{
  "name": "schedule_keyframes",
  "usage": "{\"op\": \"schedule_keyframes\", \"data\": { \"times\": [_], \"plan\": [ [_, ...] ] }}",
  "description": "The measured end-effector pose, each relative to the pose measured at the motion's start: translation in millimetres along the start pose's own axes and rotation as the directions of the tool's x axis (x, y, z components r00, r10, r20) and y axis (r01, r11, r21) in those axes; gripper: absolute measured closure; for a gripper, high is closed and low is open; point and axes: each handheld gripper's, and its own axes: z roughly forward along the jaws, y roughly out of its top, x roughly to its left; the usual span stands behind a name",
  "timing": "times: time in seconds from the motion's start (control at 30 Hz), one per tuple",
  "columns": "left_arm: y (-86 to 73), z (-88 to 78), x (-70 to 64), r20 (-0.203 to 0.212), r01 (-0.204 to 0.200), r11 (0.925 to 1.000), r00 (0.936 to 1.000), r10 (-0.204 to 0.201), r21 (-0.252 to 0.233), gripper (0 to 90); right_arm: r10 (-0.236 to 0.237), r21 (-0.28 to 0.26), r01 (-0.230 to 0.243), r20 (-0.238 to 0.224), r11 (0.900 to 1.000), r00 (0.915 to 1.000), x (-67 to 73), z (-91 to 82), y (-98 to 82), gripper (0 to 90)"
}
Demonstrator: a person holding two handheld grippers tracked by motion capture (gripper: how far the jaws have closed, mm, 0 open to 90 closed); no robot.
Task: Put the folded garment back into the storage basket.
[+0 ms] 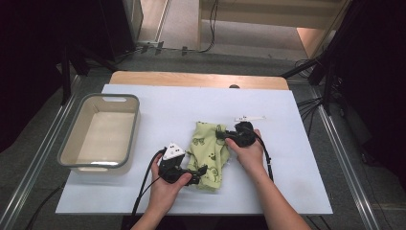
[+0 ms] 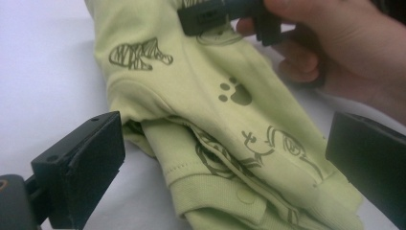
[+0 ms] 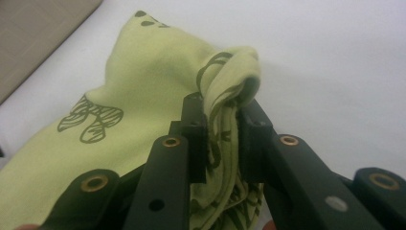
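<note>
Light-green printed cotton garment (image 1: 208, 151), folded, on white surface (image 1: 287, 163). Right tool (image 3: 223, 125) clamped on a bunched fold. Left tool (image 2: 225, 158) jaws apart around the hem

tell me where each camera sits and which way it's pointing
High view: above the person's side of the table, looking forward and down on the green garment and grey tub; both forearms and each hand-held gripper show.
Left gripper view: rides the left hand-held gripper, looking along its open jaws at the garment; the other hand shows beyond.
Right gripper view: rides the right hand-held gripper, whose jaws pinch a garment fold.
All three views share the garment.
</note>
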Motion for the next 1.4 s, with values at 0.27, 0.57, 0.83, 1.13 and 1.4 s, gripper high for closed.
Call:
{"op": "schedule_keyframes", "data": {
  "times": [0.27, 0.57, 0.83, 1.13, 1.4],
  "plan": [
    [-6.6, 14.0, -8.4, -0.009, 0.017, 0.9978, 0.9998, -0.016, 0.065, 0.0, -0.015, -0.020, 0.016, 0.006, 1.000, 0.9999, -2.2, -9.5, -2.2, 74.2],
    [-12.2, 21.7, -16.0, -0.031, 0.012, 0.9915, 0.9995, -0.009, 0.129, 4.4, -0.007, -0.035, 0.008, 0.020, 0.999, 0.9998, -6.4, -14.0, -6.8, 74.1],
    [-14.8, 23.2, -26.7, -0.113, -0.016, 0.9883, 0.9930, 0.034, 0.152, 17.4, -0.012, -0.043, 0.013, 0.020, 0.999, 0.9997, -5.4, -17.2, -7.6, 74.1],
    [-17.4, 20.3, -32.5, -0.108, -0.030, 0.9875, 0.9930, 0.047, 0.154, 35.1, -0.030, -0.059, 0.031, 0.014, 0.998, 0.9995, -2.6, -20.1, -6.6, 74.1],
    [-18.3, 20.8, -34.9, -0.059, -0.043, 0.9882, 0.9969, 0.053, 0.147, 58.1, -0.056, -0.073, 0.057, 0.012, 0.996, 0.9984, 1.2, -22.5, -7.2, 74.2]
  ]
}}
